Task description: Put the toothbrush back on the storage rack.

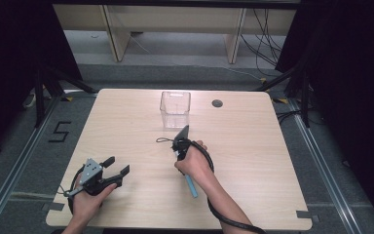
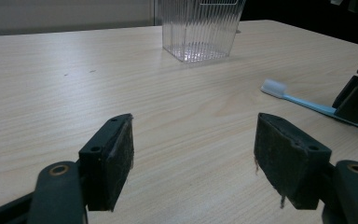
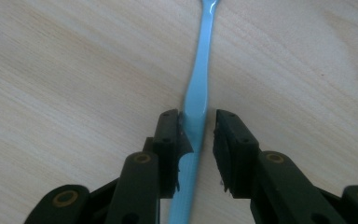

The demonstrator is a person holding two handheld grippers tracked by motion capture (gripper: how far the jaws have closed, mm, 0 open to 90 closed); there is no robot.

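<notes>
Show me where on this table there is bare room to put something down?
Most of the table is bare: the far left corner beside the clear container, and the right side past the small round hole. The middle is crowded, where the right tool straddles the blue toothbrush. The left tool occupies the near left corner.

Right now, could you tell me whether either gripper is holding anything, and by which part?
Nothing is gripped yet. The right gripper straddles the toothbrush handle, one pad touching, a gap at the other. The left gripper is open.

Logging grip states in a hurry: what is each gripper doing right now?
Left gripper: open, nothing between its jaws.
Right gripper: open around the blue toothbrush, one pad touching, not yet clamped.
</notes>
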